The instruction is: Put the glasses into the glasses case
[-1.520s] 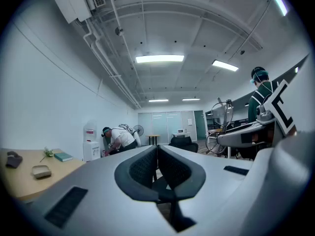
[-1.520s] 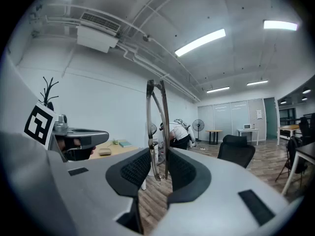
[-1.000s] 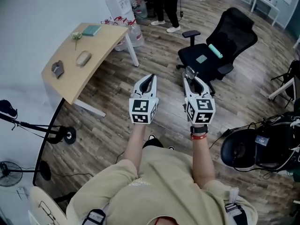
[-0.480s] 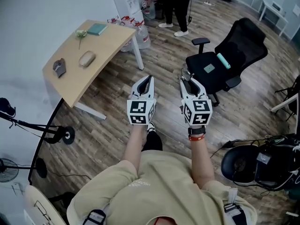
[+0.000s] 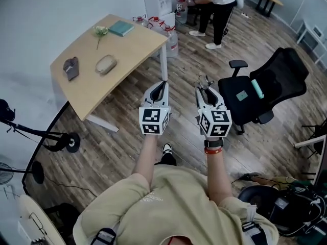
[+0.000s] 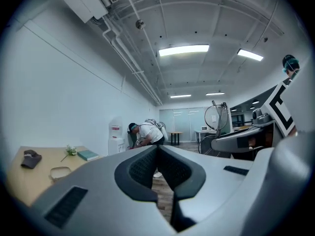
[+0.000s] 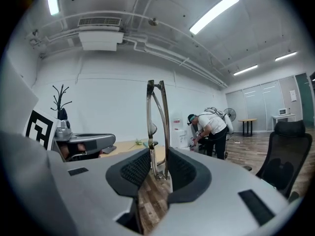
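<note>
The glasses point(image 7: 157, 127) are thin metal-framed and stand upright between the pads of my right gripper point(image 7: 158, 166), which is shut on them. From the head view they stick out of that gripper point(image 5: 205, 87) over the wood floor. Beside it, my left gripper point(image 5: 162, 85) is held level, with its jaws closed together and nothing between them point(image 6: 158, 149). The beige oval glasses case point(image 5: 106, 64) lies on the wooden table point(image 5: 133, 47), ahead and to the left of both grippers; it also shows low at the left of the left gripper view point(image 6: 60, 172).
A dark folded thing point(image 5: 71, 68), a teal book point(image 5: 121, 28) and a flower sprig point(image 5: 100, 32) also lie on the table. A black office chair point(image 5: 265, 93) stands to the right. A person point(image 5: 217, 6) bends over by water bottles point(image 5: 171, 34) at the back.
Both grippers have travelled forward together without changing their pose. The table and case now lie closer ahead, and the office chair has slid off to the right.
</note>
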`<act>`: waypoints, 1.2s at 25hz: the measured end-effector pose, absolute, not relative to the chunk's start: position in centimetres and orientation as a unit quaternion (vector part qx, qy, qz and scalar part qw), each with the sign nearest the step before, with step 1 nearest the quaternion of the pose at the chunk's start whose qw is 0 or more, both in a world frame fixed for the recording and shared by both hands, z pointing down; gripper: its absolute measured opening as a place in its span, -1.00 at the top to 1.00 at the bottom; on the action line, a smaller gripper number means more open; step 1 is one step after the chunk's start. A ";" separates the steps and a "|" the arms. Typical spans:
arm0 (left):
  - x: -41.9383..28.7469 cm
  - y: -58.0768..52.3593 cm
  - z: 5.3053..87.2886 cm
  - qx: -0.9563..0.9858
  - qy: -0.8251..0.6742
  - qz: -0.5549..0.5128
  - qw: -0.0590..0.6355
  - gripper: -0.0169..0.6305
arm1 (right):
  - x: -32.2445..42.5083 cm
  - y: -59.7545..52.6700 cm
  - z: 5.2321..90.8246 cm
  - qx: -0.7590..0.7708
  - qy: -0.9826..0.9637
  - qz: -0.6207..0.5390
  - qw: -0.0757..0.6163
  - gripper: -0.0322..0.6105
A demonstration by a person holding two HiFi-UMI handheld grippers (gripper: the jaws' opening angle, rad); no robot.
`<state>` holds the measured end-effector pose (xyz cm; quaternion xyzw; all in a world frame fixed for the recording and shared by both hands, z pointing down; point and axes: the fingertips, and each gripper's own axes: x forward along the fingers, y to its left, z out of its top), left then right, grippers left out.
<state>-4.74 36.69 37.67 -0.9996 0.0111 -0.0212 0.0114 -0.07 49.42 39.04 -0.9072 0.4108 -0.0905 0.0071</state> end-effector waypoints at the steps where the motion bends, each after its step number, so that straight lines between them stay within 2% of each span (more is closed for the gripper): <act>1: -4.1 34.9 37.9 -1.000 0.018 -0.023 0.009 0.88 | 0.6 47.4 39.2 -0.903 0.419 -0.094 0.006 0.53; 15: 0.5 12.4 38.7 -0.995 0.098 -0.027 -0.020 0.88 | 6.2 23.1 40.6 -0.853 0.509 -0.115 -0.015 0.53; 30: -2.7 -3.7 41.7 -0.966 0.254 -0.031 -0.042 0.88 | 5.1 4.3 43.8 -0.749 0.648 -0.129 -0.048 0.52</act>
